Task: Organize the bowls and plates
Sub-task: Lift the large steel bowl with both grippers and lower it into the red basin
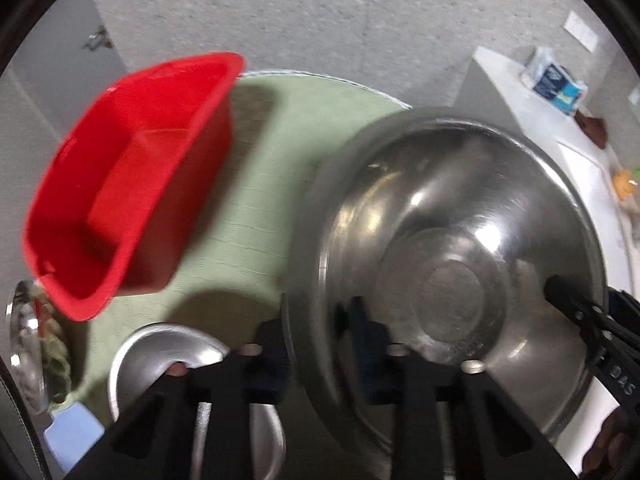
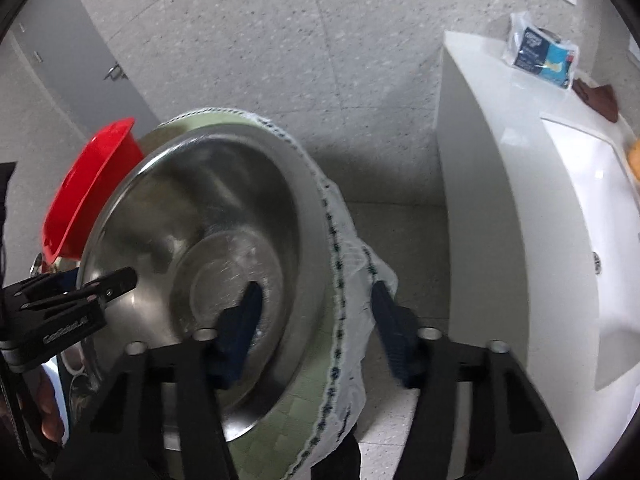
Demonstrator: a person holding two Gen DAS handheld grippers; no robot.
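A large steel bowl (image 1: 460, 248) is tilted above the round table with the green cloth (image 1: 272, 160). My left gripper (image 1: 316, 328) is shut on the bowl's near-left rim, one finger inside and one outside. In the right wrist view the bowl (image 2: 208, 240) fills the left half. My right gripper (image 2: 316, 300) is open, its fingers straddling the bowl's right rim without closing; its tip also shows in the left wrist view (image 1: 560, 292). A red plastic tub (image 1: 132, 184) stands at the table's left. A smaller steel bowl (image 1: 160, 356) lies below my left gripper.
A steel plate (image 1: 28, 344) lies at the far left edge, and a pale blue object (image 1: 72, 436) beside it. A white counter with a sink (image 2: 560, 240) stands to the right, with a blue-and-white packet (image 2: 540, 52) on it. The floor is grey speckled stone.
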